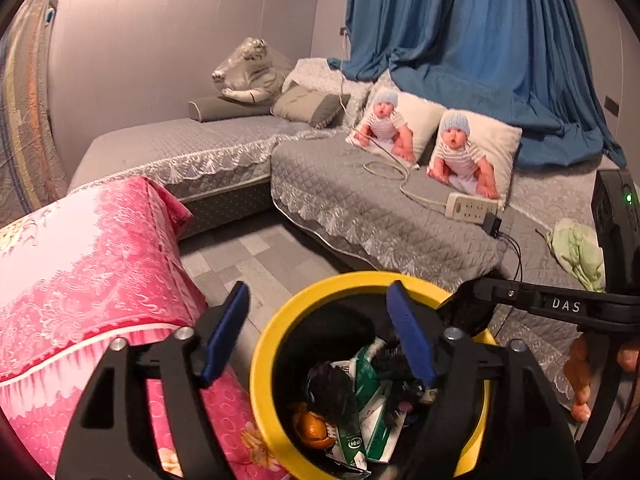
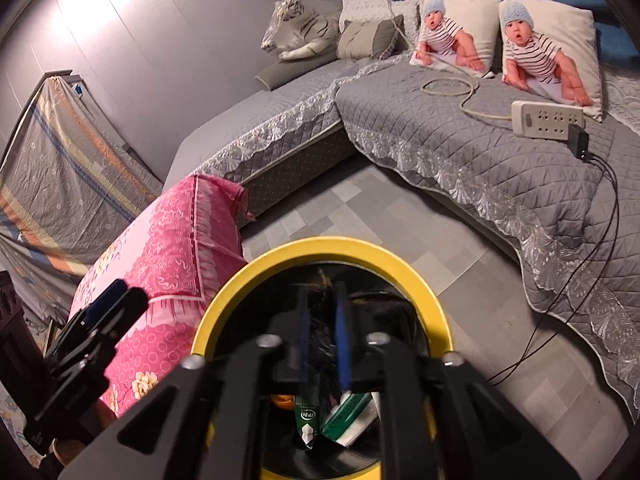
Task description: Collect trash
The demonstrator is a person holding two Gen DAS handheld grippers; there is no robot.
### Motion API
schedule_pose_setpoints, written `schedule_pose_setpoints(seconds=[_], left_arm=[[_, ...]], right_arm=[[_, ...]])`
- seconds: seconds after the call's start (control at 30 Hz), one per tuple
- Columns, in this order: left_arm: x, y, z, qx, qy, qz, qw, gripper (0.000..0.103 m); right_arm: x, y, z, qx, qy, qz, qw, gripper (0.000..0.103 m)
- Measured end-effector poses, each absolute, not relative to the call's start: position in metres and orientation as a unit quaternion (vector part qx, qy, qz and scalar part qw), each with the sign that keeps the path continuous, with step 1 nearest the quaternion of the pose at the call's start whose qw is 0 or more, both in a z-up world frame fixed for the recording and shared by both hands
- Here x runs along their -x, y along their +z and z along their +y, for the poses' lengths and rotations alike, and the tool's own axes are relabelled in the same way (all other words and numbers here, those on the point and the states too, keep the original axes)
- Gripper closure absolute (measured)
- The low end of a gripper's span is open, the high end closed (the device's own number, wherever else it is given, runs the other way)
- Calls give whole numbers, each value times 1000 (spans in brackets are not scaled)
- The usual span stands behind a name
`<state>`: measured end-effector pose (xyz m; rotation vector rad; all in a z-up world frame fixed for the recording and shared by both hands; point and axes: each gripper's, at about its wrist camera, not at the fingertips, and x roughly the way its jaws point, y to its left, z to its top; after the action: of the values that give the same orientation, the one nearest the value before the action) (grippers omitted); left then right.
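A yellow-rimmed bin (image 1: 272, 340) stands on the floor between the sofa and a pink cover. Inside lie green-and-white cartons (image 1: 360, 432), an orange peel (image 1: 312, 426) and a black fuzzy lump (image 1: 396, 356). My left gripper (image 1: 320, 332) hangs over the bin's left side, open wide, with nothing between its blue pads. My right gripper (image 2: 323, 340) points down into the same bin (image 2: 320, 248). Its pads stand a narrow gap apart, and dark bristly stuff shows through the gap above the cartons (image 2: 308, 416). In the left wrist view the right gripper's arm (image 1: 560, 304) reaches in from the right, held by a hand (image 1: 580, 380).
A pink patterned cover (image 1: 92, 260) drapes a low piece of furniture left of the bin. The grey quilted corner sofa (image 1: 400, 232) carries a power strip (image 1: 472, 206) with cables, two printed cushions, a plush tiger (image 1: 248, 72) and a crumpled pale green wad (image 1: 576, 248). Grey tiled floor (image 1: 248, 256) lies behind the bin.
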<state>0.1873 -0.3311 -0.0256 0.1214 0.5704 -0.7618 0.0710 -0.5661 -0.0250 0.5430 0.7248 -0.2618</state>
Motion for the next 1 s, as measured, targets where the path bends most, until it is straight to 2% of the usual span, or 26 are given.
schedule_pose_setpoints(seconds=[0.03,0.07,0.17,0.3,0.37,0.43,0.6,0.73,0.9,1.0], left_arm=[[-186,-20,-324,-51,-357,268,893,19],[-185,-15,-316,-42,-351,262,898,16],[-183,2,-288,-13,-335,250,908,9],[-173,24,-240,21,-314,227,922,8],[-164,37,-211,24,-292,199,935,8],[-153,47,-181,30,-277,177,944,8],[-116,62,-112,28,-209,126,969,8],[-87,67,-67,11,-146,100,984,8],[-57,65,-21,21,-75,99,992,8],[-47,63,-4,13,-47,107,993,8]], right_arm=[[-68,-19,-565,-259,-132,342,894,67],[-66,-15,-564,-257,-137,336,896,62],[-62,-2,-559,-249,-144,325,901,60],[-53,19,-542,-225,-156,300,914,38],[-49,30,-527,-211,-150,285,923,32],[-45,39,-508,-199,-144,268,932,17],[-37,56,-447,-163,-98,228,955,8],[-38,59,-394,-156,-46,223,961,8],[-42,61,-328,-114,-6,226,967,8],[-34,66,-292,-91,-2,200,975,8]])
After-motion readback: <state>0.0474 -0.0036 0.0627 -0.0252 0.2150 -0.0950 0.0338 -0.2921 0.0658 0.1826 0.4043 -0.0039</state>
